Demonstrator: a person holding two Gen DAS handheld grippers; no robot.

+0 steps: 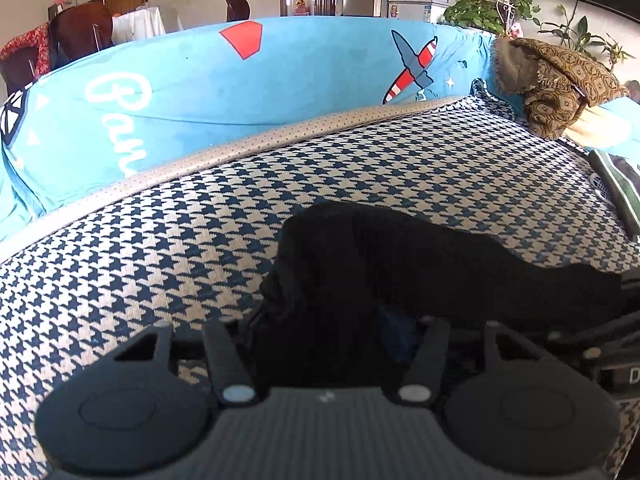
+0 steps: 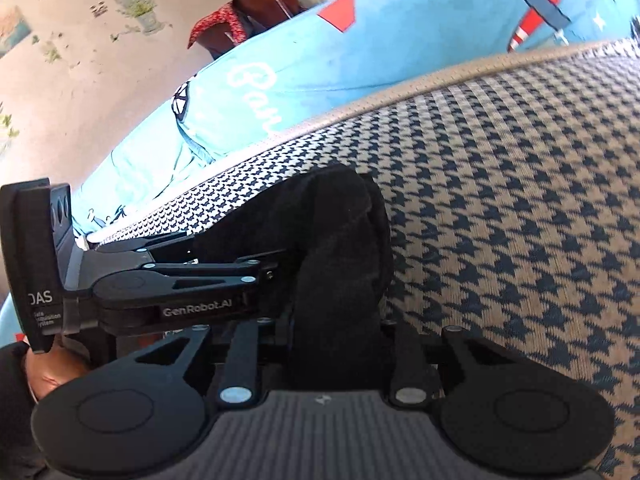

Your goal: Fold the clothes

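Black garment [image 1: 400, 264] bunched on the houndstooth sofa seat [image 1: 160, 248], near its front edge. Left gripper [image 1: 332, 332] clenched on one end, right gripper [image 2: 340, 340] clenched on the other, jaws pinching cloth. Open seat stretching toward the blue backrest cover [image 1: 240, 80].

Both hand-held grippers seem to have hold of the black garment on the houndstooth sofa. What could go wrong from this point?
1. The black garment is bunched rather than spread flat, so either hand-held gripper may be pinching several layers, and a fold could come out lopsided.
2. The left hand-held gripper sits right beside the right hand-held gripper; they could knock together.
3. Black fabric hides the fingertips in both views, so a slipping grip would be hard to spot.
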